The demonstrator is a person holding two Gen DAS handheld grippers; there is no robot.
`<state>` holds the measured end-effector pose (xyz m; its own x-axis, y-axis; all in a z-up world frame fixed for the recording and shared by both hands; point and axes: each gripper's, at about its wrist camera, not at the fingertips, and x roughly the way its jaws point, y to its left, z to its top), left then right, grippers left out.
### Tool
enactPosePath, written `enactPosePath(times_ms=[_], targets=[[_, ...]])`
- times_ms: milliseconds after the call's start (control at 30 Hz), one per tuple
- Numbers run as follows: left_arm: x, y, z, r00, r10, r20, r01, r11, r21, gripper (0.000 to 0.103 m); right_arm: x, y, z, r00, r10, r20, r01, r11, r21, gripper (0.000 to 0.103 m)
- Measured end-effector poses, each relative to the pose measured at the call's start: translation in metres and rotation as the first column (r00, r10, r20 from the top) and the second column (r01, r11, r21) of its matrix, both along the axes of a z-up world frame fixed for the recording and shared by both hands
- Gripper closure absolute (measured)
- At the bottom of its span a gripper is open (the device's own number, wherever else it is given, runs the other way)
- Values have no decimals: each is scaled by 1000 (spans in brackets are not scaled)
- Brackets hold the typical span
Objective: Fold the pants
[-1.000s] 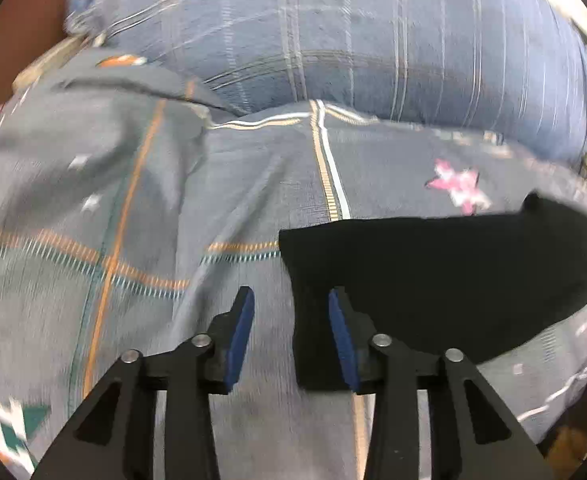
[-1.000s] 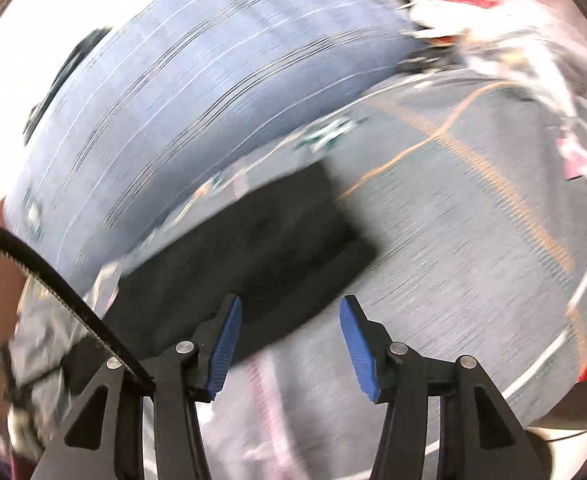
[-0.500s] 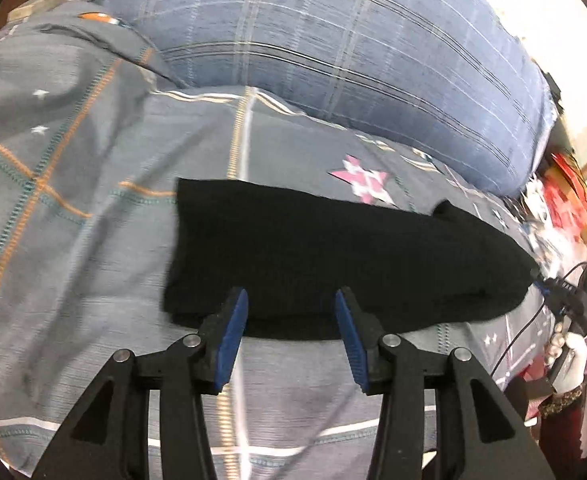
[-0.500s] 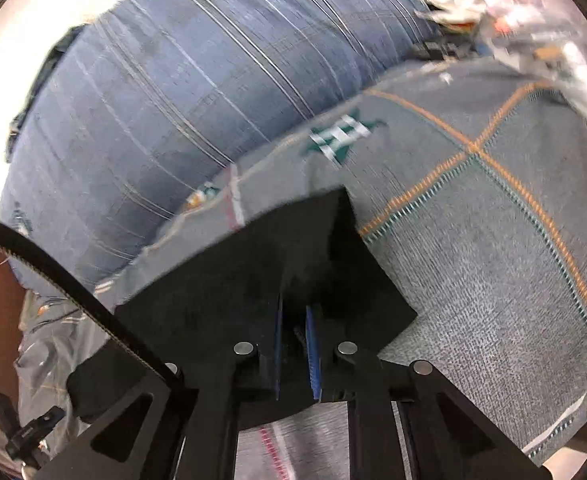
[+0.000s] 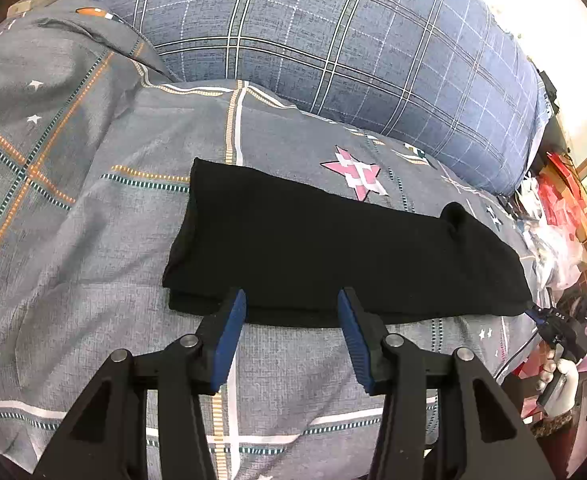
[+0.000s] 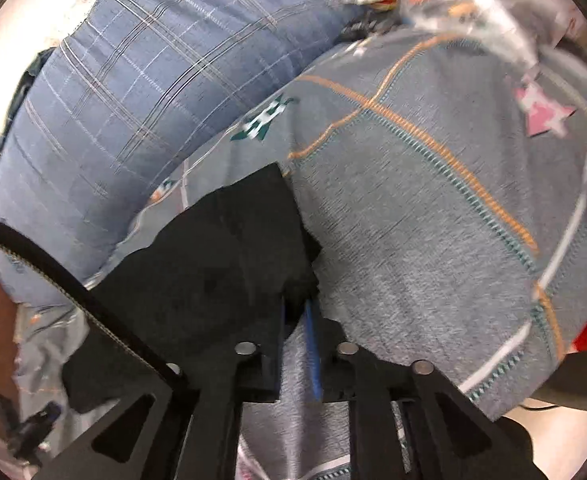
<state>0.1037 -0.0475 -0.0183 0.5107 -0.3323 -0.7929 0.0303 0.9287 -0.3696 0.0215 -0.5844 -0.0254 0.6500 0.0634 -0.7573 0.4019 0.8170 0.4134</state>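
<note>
Black pants lie folded into a long band across the grey patterned bedsheet. My left gripper hovers over the middle of their near edge. Its jaws are opening and the pads press on nothing. In the right wrist view the right gripper pinches one end of the pants at its tips. That cloth is raised and bunched over the left finger. The right jaws are opening slightly, with black cloth still between the pads.
A big blue plaid pillow runs along the far side of the bed, also the pillow in the right view. Bags and clutter pile up beyond the right bed edge. A person's hand shows at the pants' right end.
The left gripper swung from the pants' left end to the middle of their near edge and spread a little. The right gripper went from open to pinching the pants' end, which rose.
</note>
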Motion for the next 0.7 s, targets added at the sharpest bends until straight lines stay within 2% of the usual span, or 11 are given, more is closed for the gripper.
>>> enactPosePath(times_ms=[67, 133, 200, 300, 367, 433, 533, 600, 633, 700], targets=[[3, -4, 1, 1000, -2, 3, 2, 1000, -6, 51, -3, 11, 14, 999, -33, 24, 34, 998, -61, 80], [13, -13, 1, 1000, -6, 2, 6, 1000, -16, 49, -8, 30, 33, 994, -56, 91, 67, 989, -129, 75], [23, -25, -2, 1000, -13, 1, 13, 999, -33, 49, -5, 53, 42, 990, 0, 140, 19, 991, -135, 73], [42, -45, -11, 1000, -20, -6, 20, 999, -28, 49, 21, 96, 37, 970, 192, 150, -186, 981, -50, 73], [50, -53, -22, 1000, -12, -26, 13, 1000, 28, 49, 45, 124, 28, 941, 303, 149, -312, 949, 36, 73], [54, -51, -34, 999, -1, -55, 3, 999, 36, 49, 74, 152, 20, 903, 400, 157, -418, 903, 105, 73], [50, -46, -36, 999, 0, -32, 0, 1000, 9, 49, 112, 181, 10, 861, 487, 149, -507, 847, 162, 73], [49, -43, -37, 1000, -1, -27, 1, 1000, -10, 49, 140, 199, -5, 838, 529, 133, -544, 801, 248, 73], [48, -42, -38, 1000, -3, -21, 3, 1000, -18, 49, 156, 205, -14, 839, 534, 106, -540, 794, 278, 73], [46, -42, -39, 1000, -6, -8, 5, 1000, -22, 49, 182, 207, -26, 864, 502, 50, -497, 831, 252, 74]])
